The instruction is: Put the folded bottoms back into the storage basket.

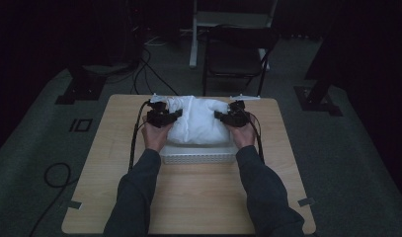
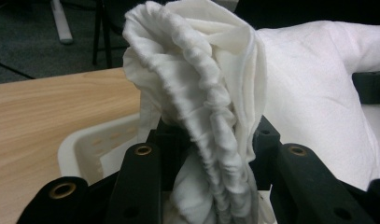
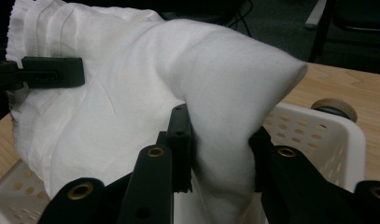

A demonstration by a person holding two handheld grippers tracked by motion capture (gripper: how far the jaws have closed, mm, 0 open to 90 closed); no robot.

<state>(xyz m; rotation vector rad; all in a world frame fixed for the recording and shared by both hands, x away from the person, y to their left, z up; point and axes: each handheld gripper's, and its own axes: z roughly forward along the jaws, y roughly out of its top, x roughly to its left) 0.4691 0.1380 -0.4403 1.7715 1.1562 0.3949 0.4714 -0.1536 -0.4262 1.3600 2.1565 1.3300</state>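
White cloth (image 1: 196, 121) bundled over white perforated basket (image 1: 198, 157) on table (image 1: 188, 197), left hand-held gripper (image 1: 164, 116) clenched on gathered edge at 9 o'clock, right hand-held gripper (image 1: 230, 117) clenched on corner at 3 o'clock

The white cloth (image 2: 290, 93) I hold is soft matt fabric, finely woven, with a gathered, puckered hem. My left gripper (image 2: 211, 154) and right gripper (image 3: 220, 154) are matt black plastic with small brass-coloured eyelets. The basket (image 3: 327, 135) is smooth white perforated plastic. The desk (image 1: 198, 197) shows pale wood grain, matt.
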